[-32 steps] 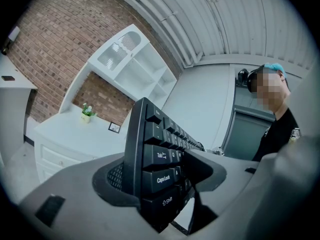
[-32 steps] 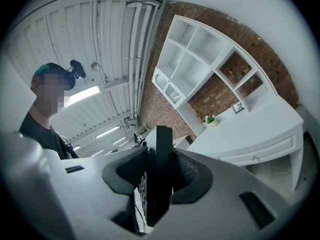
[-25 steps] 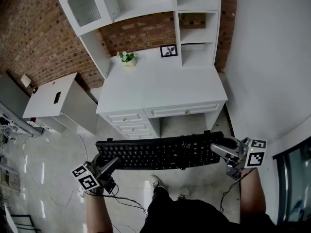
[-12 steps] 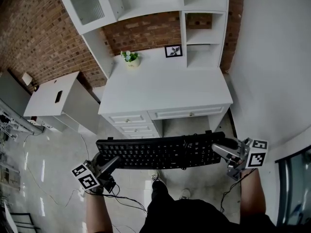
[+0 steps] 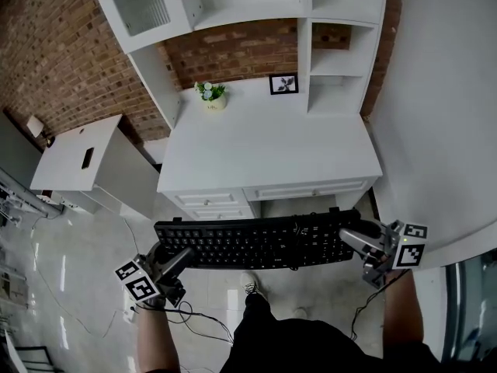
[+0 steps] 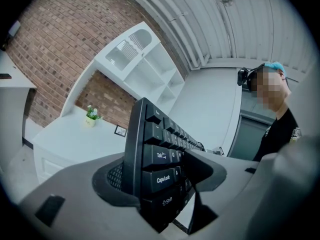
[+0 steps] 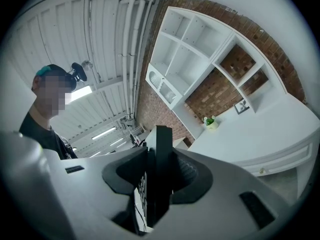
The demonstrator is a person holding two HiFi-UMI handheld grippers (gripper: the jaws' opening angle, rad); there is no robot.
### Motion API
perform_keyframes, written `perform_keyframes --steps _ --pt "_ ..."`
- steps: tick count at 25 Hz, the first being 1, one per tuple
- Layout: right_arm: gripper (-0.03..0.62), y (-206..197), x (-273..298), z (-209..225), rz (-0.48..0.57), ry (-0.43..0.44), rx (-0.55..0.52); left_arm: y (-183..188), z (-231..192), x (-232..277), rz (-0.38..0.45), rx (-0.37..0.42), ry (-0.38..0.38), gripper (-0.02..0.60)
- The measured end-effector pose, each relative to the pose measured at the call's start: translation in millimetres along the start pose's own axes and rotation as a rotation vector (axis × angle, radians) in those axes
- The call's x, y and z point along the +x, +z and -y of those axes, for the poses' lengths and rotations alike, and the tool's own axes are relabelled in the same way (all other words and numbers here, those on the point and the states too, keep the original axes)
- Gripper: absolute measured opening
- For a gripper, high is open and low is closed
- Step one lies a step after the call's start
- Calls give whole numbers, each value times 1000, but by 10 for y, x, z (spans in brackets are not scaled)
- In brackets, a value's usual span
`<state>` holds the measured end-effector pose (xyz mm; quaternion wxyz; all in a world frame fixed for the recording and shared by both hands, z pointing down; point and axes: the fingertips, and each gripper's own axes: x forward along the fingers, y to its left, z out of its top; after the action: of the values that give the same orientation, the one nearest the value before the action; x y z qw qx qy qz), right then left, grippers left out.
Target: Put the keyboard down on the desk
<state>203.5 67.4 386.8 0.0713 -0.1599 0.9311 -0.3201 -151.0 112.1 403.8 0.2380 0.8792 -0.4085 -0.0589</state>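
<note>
A black keyboard (image 5: pixel 256 243) hangs level in the air in front of the white desk (image 5: pixel 272 150), below its front edge in the head view. My left gripper (image 5: pixel 172 263) is shut on the keyboard's left end; the left gripper view shows the Tab and Caps Lock keys (image 6: pixel 157 166) clamped between the jaws. My right gripper (image 5: pixel 356 239) is shut on the keyboard's right end, whose thin black edge (image 7: pixel 161 171) stands between the jaws in the right gripper view. A cable trails from the keyboard's back middle.
On the desk stand a small potted plant (image 5: pixel 211 94) and a framed picture (image 5: pixel 284 84) at the back. White shelves (image 5: pixel 342 45) rise above the desk against a brick wall. A white cabinet (image 5: pixel 85 162) stands to the left. Desk drawers (image 5: pixel 213 200) face me. Cables lie on the tiled floor.
The desk has drawn nearer and slid down and to the right in the head view as the person stepped forward. The keyboard and both grippers hold the same pose.
</note>
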Motion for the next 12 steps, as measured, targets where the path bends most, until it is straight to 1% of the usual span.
perform_keyframes --steps 12 --pt "143 257 1041 277 3 -27 -3 535 -1019 34 -2 -11 -21 307"
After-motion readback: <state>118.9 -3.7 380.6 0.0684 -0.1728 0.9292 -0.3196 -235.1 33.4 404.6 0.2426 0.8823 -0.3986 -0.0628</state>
